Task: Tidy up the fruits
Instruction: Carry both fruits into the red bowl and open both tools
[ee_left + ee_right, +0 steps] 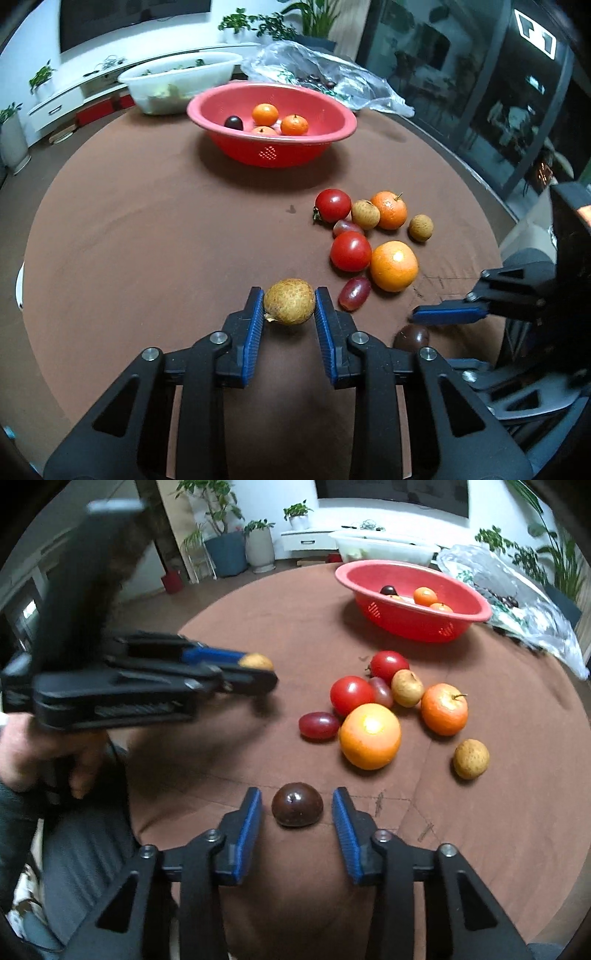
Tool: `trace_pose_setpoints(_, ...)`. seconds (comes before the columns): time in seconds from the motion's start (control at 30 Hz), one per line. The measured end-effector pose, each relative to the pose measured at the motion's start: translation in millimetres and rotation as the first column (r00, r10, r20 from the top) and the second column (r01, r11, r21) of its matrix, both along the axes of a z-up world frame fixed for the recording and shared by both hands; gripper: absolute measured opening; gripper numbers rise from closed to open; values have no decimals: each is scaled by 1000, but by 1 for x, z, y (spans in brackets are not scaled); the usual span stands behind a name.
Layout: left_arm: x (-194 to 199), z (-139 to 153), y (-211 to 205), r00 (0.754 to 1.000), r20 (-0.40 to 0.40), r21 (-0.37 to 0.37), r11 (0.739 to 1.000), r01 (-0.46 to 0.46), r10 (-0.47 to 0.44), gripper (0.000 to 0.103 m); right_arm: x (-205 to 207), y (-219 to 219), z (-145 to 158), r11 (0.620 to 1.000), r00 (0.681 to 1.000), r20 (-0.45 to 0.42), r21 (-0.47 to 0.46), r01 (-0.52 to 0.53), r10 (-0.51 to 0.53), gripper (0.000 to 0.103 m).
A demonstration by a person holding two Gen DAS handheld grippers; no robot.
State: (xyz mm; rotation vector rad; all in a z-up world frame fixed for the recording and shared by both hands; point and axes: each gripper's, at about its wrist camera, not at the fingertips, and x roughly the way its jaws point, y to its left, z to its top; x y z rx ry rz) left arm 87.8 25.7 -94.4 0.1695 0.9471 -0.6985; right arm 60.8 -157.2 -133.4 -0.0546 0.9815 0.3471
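My left gripper [289,301] is shut on a tan longan [289,302] and holds it above the brown table; it also shows in the right wrist view [256,662]. My right gripper [296,805] is open, its pads either side of a dark plum [297,805] that rests on the table, not touching it. A cluster of tomatoes [351,251], oranges [394,266], grapes [354,293] and longans [420,228] lies on the table to the right. A red colander bowl [271,147] at the back holds oranges and a dark plum.
A white tub [177,79] and a crumpled clear plastic bag [325,74] sit behind the red bowl. The round table's edge [461,162] curves along the right. The person's hand [40,753] holds the left gripper.
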Motion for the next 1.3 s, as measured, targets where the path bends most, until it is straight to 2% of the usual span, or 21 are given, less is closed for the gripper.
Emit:
trace_pose_setpoints(0.13, -8, 9, 12, 999, -3, -39, 998, -54, 54, 26, -3, 3, -1, 999, 1000, 0, -34, -16, 16, 31)
trace_pose_setpoints(0.3, -15, 25, 17, 996, 16, -90, 992, -87, 89, 26, -1, -18, 15, 1000, 1000, 14, 24, 15, -16, 30)
trace_pose_setpoints(0.4, -9, 40, 13, 994, 41, -107, 990, -95, 100, 26, 9, -46, 39, 994, 997, 41, 91, 60, -64, 30)
trace_pose_setpoints(0.6, 28, 76, -7, 988, 98, -118, 987, -109, 121, 26, 59, -99, 96, 980, 981, 122, 148, 133, -152, 30)
trace_pose_setpoints(0.73, 69, 85, -36, 986, 119, -91, 990, -109, 119, 26, 109, -117, 114, 971, 976, 129, 186, 148, -174, 30)
trace_pose_setpoints(0.8, 90, 84, -52, 983, 136, -53, 992, -114, 120, 26, 141, -122, 110, 969, 978, 100, 188, 160, -181, 30)
trace_pose_setpoints(0.97, 138, 65, -84, 983, 149, 47, 992, -116, 108, 26, 188, -114, 84, 981, 985, 46, 101, 163, -169, 30)
trace_pose_setpoints(1.1, 159, 41, -99, 987, 133, 89, 990, -107, 94, 26, 202, -106, 63, 990, 990, 24, 34, 138, -139, 30)
trace_pose_setpoints(1.3, 168, 15, -113, 991, 109, 129, 987, -91, 77, 27, 216, -98, 40, 994, 994, -13, -21, 109, -109, 31)
